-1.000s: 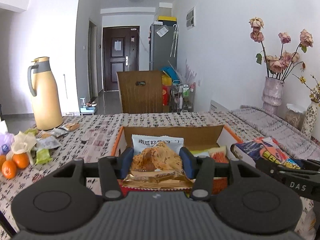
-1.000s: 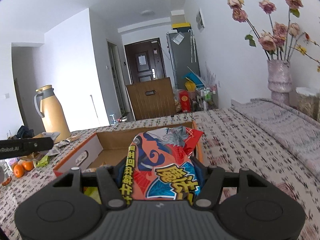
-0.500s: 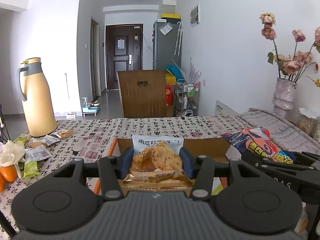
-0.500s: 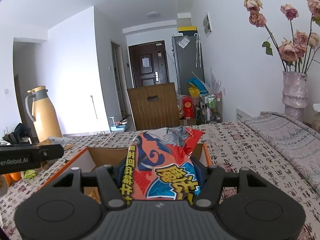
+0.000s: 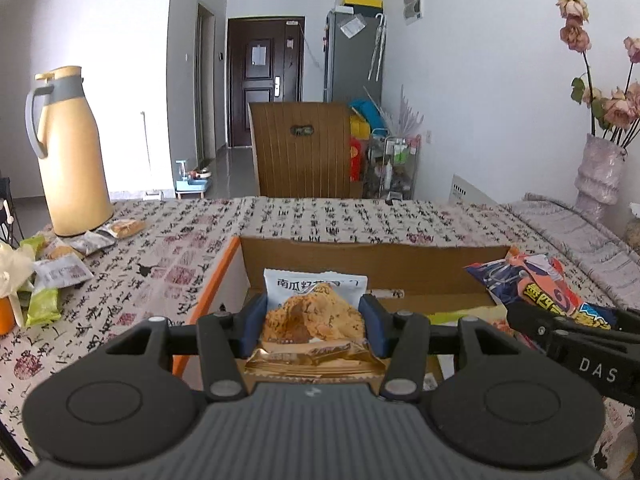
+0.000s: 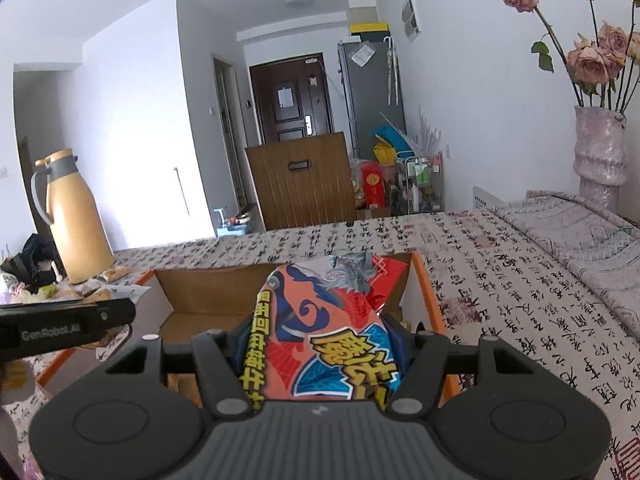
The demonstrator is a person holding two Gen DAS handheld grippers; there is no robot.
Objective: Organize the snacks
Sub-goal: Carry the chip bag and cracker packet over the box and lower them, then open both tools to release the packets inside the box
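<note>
Across the patterned tablecloth (image 5: 320, 220) sits the open cardboard box (image 5: 372, 264), low centre in both views, loose packets (image 5: 60, 272) still heaped at far left. My right gripper (image 6: 316, 332) clamps the red-and-blue bag (image 6: 332, 328) above the box's right half; my left gripper (image 5: 314, 320) pinches the gold cake packet (image 5: 314, 320), a white packet (image 5: 316, 284) behind it. Both claws crowd one opening, so I may knock them together, or the puffy bag may slide free.

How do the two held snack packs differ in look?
The cookie pack in the left hand-held gripper is small, clear and gold-edged; the chip bag in the right hand-held gripper is bigger, opaque red, orange and blue with bold lettering. Both are clamped over the open box.
</note>
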